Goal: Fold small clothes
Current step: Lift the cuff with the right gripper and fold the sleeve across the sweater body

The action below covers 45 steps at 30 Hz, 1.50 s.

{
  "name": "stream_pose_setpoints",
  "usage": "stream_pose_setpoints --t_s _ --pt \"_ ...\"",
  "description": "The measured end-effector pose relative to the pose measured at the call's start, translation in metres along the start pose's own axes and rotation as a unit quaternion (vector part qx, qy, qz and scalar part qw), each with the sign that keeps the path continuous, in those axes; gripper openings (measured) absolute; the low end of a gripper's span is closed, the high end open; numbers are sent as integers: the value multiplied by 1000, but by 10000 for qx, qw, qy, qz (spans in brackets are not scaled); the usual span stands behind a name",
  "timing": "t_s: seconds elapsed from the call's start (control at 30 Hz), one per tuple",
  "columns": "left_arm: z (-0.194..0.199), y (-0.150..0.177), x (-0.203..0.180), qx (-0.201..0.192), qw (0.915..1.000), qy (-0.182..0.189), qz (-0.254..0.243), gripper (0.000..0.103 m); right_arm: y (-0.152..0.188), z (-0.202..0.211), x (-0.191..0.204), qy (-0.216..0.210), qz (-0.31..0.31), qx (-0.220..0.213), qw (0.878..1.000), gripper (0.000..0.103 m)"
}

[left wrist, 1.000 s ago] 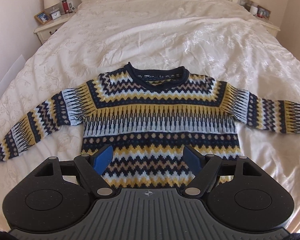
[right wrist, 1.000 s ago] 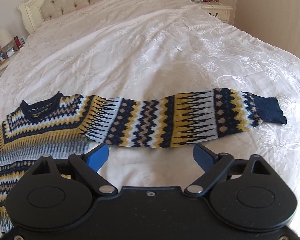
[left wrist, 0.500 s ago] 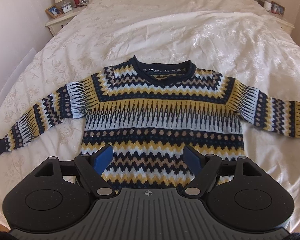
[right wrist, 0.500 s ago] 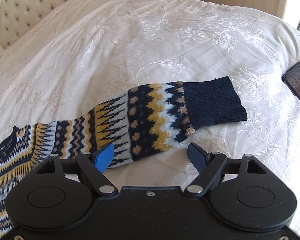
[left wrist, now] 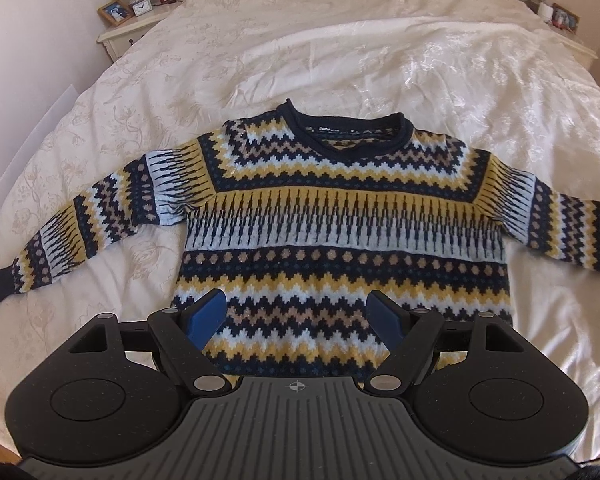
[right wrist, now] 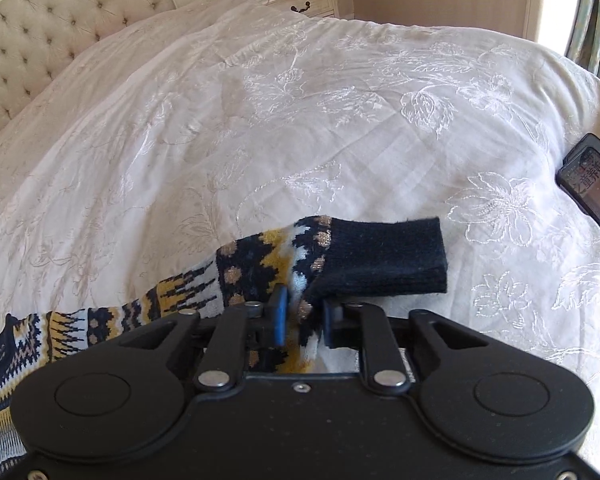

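1. The left gripper (left wrist: 296,316) has a black body with two round discs, blue pads (left wrist: 206,314), silver pivot pins, and a ribbed grey centre plate bearing a small crosshair mark.
2. The right gripper (right wrist: 302,320) has the same matte black build, with blue pads (right wrist: 281,314), silver pins and small screws.

Both views are bright with daylight, which enters by the curtained window (right wrist: 580,4) at the right wrist view's top right corner and puts a sheen on the white bedspread (left wrist: 380,52). Shadows are soft, and focus is sharp throughout, without motion blur. Fisheye distortion bends the bed's edges and darkens the frame corners
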State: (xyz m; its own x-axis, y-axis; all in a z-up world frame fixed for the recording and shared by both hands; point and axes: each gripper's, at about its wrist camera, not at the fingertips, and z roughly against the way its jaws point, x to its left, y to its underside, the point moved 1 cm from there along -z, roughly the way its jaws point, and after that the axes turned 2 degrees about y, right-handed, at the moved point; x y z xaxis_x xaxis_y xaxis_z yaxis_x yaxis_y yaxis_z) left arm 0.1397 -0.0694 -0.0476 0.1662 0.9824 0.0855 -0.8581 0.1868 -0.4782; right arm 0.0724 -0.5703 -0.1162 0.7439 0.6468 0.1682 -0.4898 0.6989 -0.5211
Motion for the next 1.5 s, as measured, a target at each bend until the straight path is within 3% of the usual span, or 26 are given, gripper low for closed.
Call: stream_pose_setpoints --t_s 0.2,0.47,0.67,0.87,1.07,1.13,1.2,1.5 --pt "-13 -2 28 17 9998 159 -155 76 -4 33 76 -420 611 -244 9970 19" --pt "-26 -9 83 17 9998 159 -72 76 24 75 232 -1610 1465 -308 9755 19" --pt "-38 -11 124 78 9999 67 -1 76 77 72 347 -2357 2102 -98 9488 19" --pt "-50 -10 157 187 9998 -60 87 76 144 50 421 -2585 2630 291 9291 19" --pt "-62 -13 174 286 9994 -122 154 76 197 39 453 -2764 3011 640 9104 28" --pt "-66 -16 176 292 9994 -120 161 76 207 44 456 -2940 3007 687 9047 48" --pt "-69 -20 174 279 9995 -81 143 76 209 50 451 -3050 2978 666 9021 61" --pt "-95 -53 135 174 9991 284 -261 76 189 40 391 -2539 2783 677 9239 61"
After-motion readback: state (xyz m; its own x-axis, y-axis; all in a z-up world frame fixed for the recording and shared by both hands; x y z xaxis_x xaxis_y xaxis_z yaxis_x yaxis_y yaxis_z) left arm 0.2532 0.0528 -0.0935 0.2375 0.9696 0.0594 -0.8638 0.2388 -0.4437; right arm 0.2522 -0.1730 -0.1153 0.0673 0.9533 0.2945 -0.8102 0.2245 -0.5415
